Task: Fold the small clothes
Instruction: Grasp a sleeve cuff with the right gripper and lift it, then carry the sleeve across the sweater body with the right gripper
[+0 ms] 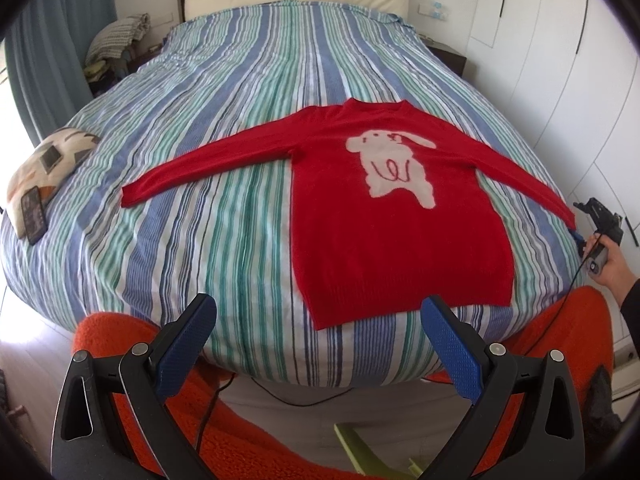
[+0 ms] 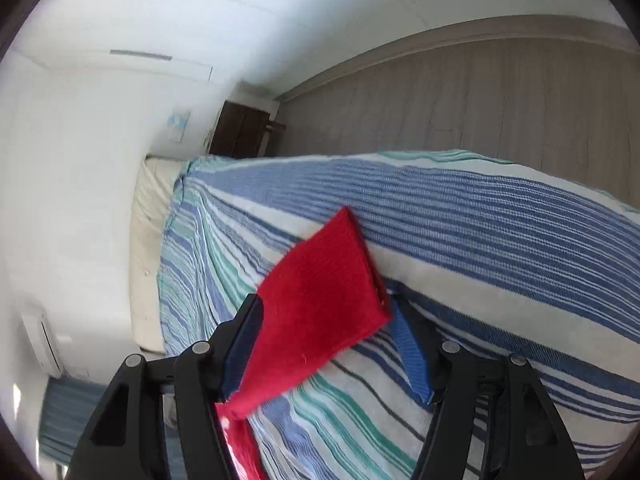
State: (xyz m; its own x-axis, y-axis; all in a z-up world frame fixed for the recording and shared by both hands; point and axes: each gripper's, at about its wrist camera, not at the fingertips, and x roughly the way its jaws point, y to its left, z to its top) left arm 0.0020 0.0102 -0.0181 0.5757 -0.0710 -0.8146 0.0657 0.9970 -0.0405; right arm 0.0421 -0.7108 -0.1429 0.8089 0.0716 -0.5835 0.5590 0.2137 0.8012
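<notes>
While spread wide over the bed (image 1: 224, 128), left gripper (image 1: 318, 322) empty; right gripper (image 2: 324, 344) open around sweater (image 1: 384, 216) cuff (image 2: 320, 300).

1. Red sweater (image 1: 400, 216) with a white dog figure on its chest lies flat, face up, on the striped cover
2. Both sleeves spread wide left and right
3. Hem near, collar far
4. Right cuff (image 2: 320, 296) lifted off the cover

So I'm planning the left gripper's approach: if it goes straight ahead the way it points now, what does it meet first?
Probably the hem of the red sweater on the striped bed cover; the left gripper is open, nothing between. Depth is uncertain.
</notes>
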